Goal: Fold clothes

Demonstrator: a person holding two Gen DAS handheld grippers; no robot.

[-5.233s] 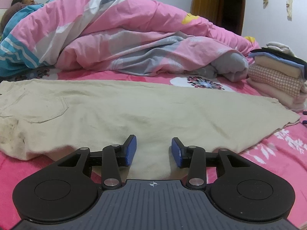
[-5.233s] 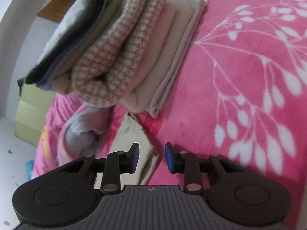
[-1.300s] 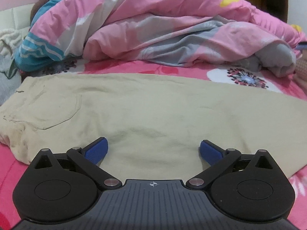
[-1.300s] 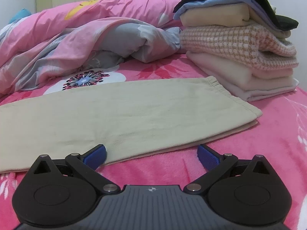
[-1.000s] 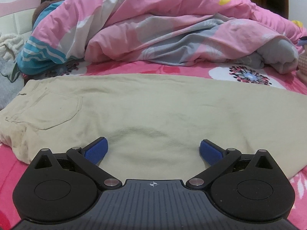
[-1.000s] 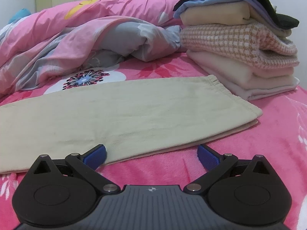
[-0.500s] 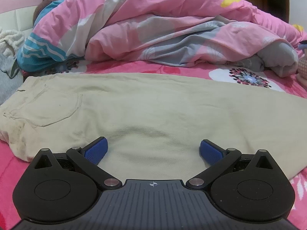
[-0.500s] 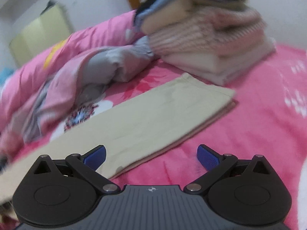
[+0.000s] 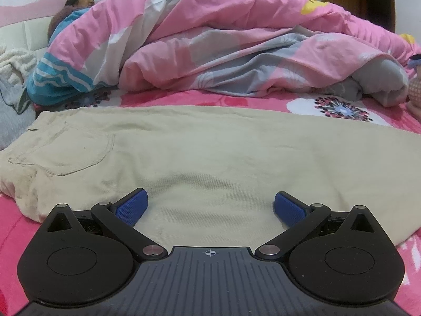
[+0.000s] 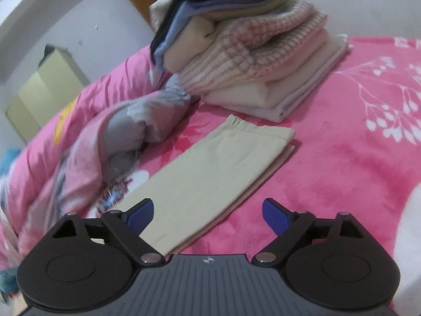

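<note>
waist end (far left): beige trousers [image 9: 210, 152] lie flat on the bed [image 10: 355, 158], legs laid one on the other lengthwise; back pocket side up, waist toward the headboard side.
left tool [image 9: 210, 205]: low over the trousers' near edge, abt mid-length; jaws spread wide, blue pads clear of the cloth, gripping nothing.
mid: cloth fairly smooth, a few soft ripples just ahead of the left tool. No cross fold made yet.
right tool [image 10: 208, 212]: over the lower leg part, view tilted; jaws wide but have just been closing a little. Cloth passes below and between the pads, not pinched.
hem end: cuffs [image 10: 263, 131] stacked, lower layer peeking out at the near edge; they lie near the stack, not touching.
far right: stack of folded clothes [image 10: 250, 60] on the bed, several items already done.
bkgd: pink duvet [image 9: 223, 47] heaped behind; a person lying under it.
progress est.: lengthwise fold done; left = grab hem or waist, fold across once or twice, put on stack.
</note>
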